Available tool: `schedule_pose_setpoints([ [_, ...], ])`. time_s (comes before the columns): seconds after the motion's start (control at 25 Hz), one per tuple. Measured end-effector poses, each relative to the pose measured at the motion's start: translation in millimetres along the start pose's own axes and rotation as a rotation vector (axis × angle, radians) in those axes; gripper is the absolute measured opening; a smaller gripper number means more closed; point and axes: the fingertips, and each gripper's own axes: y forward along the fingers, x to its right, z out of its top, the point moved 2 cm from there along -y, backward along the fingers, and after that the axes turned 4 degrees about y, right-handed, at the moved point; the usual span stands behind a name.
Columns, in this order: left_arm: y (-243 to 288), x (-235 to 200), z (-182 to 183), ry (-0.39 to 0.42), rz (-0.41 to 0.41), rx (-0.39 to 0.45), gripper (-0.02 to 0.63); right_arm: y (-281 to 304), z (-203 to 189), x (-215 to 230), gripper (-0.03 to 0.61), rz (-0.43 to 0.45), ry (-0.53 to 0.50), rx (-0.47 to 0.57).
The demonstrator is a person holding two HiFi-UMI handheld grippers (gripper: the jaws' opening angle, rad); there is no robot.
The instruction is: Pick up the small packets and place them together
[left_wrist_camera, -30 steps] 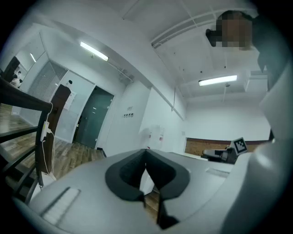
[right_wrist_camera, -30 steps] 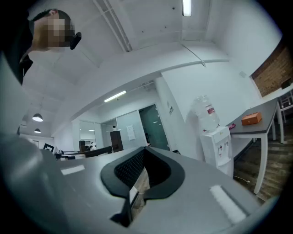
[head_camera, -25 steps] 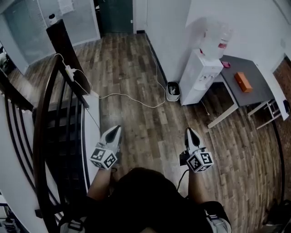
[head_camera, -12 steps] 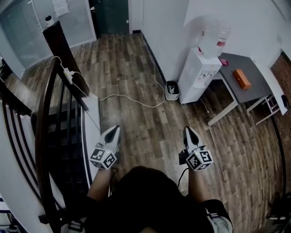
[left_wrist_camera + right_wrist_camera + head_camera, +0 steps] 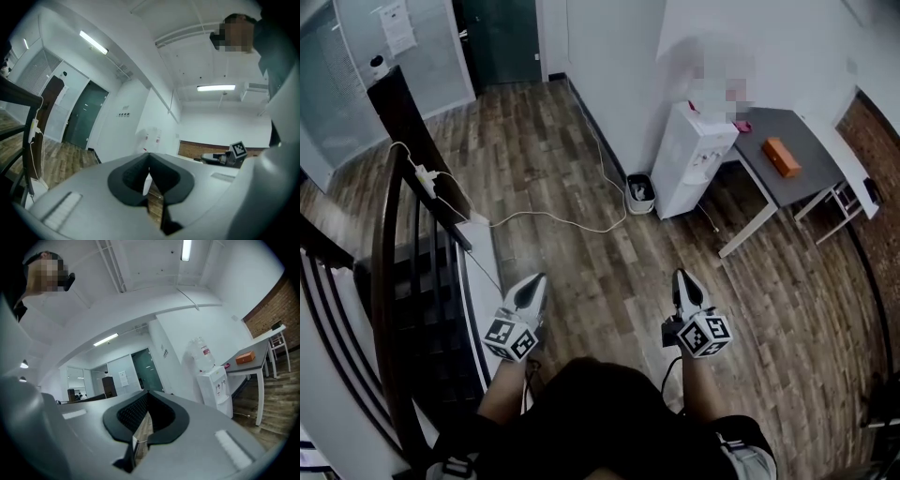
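As they point over the wood floor (image 5: 602,267), left gripper (image 5: 535,281) and right gripper (image 5: 681,276) (both empty) are pressed shut.

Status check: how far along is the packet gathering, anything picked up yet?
Done: nothing; no gathered packets show in any view. In hand: nothing; the left hand-held gripper and right hand-held gripper are both shut and empty, held level above the wood floor. Left: the whole job. A grey table with an orange box stands past the water dispenser; whether packets lie there is unclear.
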Motion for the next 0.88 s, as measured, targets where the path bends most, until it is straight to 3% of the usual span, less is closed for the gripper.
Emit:
schedule_pose_setpoints([
  [0.32,16.4,-1.1,-4.9,-0.029,-0.035,-0.006,0.0,-6.4,2.1,-4.5,0.002,-0.043,-0.031,-0.026],
  [0.48,29.2,-5.8,-23.4,-0.046,-0.019,-0.039,0.0,-3.1,3.5,13.2,0.002,-0.056,-0.005,-0.029],
  [0.88,97.1,12.6,-15.5,-0.021,-0.005,-0.012,0.0,29.7,26.9,81.9,0.002,-0.04,0.013,-0.019],
])
